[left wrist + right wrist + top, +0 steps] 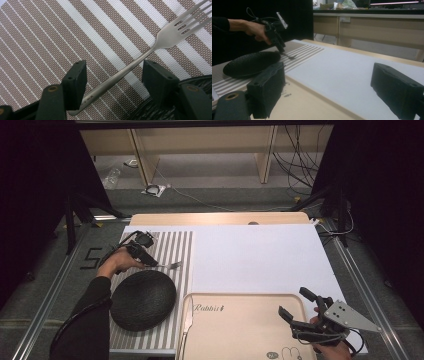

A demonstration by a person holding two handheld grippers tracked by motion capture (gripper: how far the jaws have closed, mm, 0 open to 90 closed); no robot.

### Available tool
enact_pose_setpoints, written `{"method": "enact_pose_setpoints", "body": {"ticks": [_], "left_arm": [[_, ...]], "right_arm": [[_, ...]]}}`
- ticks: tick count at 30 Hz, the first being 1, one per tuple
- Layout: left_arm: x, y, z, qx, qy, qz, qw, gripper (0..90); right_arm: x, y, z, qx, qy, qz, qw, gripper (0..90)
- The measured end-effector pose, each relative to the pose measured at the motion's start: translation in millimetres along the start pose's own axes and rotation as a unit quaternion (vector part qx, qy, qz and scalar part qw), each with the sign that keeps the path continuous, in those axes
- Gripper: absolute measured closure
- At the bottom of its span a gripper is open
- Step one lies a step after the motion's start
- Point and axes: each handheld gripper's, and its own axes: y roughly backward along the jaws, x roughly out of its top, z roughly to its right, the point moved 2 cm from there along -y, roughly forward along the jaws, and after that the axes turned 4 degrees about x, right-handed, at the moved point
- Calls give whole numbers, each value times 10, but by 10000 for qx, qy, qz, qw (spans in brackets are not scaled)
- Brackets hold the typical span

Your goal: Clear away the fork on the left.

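Observation:
A steel fork (175, 265) lies on the striped placemat (172, 245), tines pointing right, just beyond a black round plate (142, 299). My left gripper (150, 262) points down over the fork's handle. In the left gripper view the handle (117, 77) runs slantwise between the two jaws (113, 70), which stand apart on either side of it, so the gripper is open. My right gripper (295, 301) hovers open over the right end of the beige tray (240, 330), with nothing between its jaws (329, 82). The right gripper view also has the left gripper (283, 51) far off.
A table knife (186, 322) lies along the tray's left edge. A white board (260, 255) covers the table's middle and right. The plate's rim (200, 80) sits close beside the left gripper's right jaw. Cables and shelving lie on the floor beyond the table.

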Motion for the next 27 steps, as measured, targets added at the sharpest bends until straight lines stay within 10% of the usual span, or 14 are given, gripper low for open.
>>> {"method": "enact_pose_setpoints", "body": {"ticks": [27], "left_arm": [[-5,-155,47,-188,-244,-384,9988,526]], "right_arm": [[2,5,8,3,31,-7,10000,131]]}}
